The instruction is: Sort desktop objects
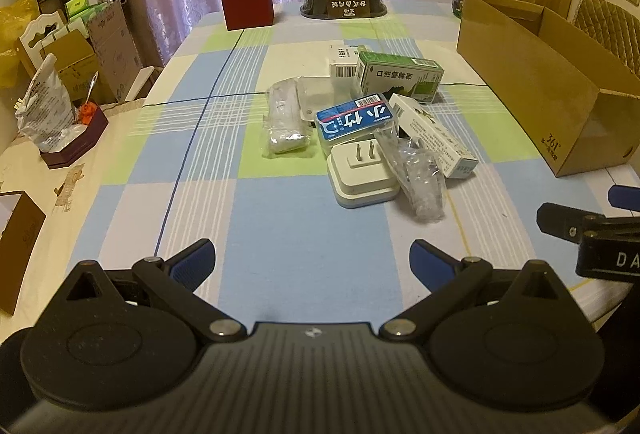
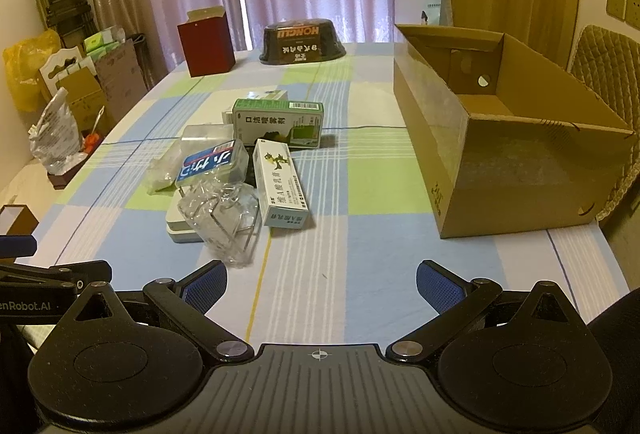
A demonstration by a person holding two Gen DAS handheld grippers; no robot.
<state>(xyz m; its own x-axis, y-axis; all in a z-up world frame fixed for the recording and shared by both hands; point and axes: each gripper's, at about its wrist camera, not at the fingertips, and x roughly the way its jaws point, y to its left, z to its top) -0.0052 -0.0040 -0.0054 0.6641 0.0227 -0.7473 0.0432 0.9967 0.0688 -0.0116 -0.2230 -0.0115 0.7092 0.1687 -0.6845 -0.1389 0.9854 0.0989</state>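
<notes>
Left wrist view: the left gripper (image 1: 312,258) hovers low over the table (image 1: 280,218), jaws spread wide, nothing between them. Take the carton (image 1: 552,89) as landmark; every loose item lies in one pile well to its left, none inside it as far as both views show.

Pile contents, left to right:

1. Wrapped white roll (image 1: 284,121), leftmost, farthest from the carton.
2. Clear tray (image 1: 316,97), just beside the roll.
3. Blue-label box (image 1: 356,119), resting against the tray.
4. Plug adapter (image 1: 362,173), prongs up, nearest the left gripper.
5. Crumpled clear wrapper (image 1: 420,177), leaning on the adapter.
6. Green box (image 1: 400,75), at the far side of the pile, with a small white box (image 1: 342,59) touching it.
7. Long ointment box (image 1: 434,133), on the pile's carton side.

Right wrist view: the right gripper (image 2: 322,288) also stands wide apart and empty, aimed at bare cloth between the wrapper (image 2: 224,222) and the carton (image 2: 512,153). The ointment box (image 2: 282,185) is the item closest to the carton.

Step in hand, by judgement: approach, before the first pick. No item is held.

Next move, by judgement: advance one gripper to an edge item. The ointment box suits the right gripper: narrow, rigid and free along its carton side. Align the jaws across its short width, close, lift clear of the wrapper, then carry it right over the carton rim.
</notes>
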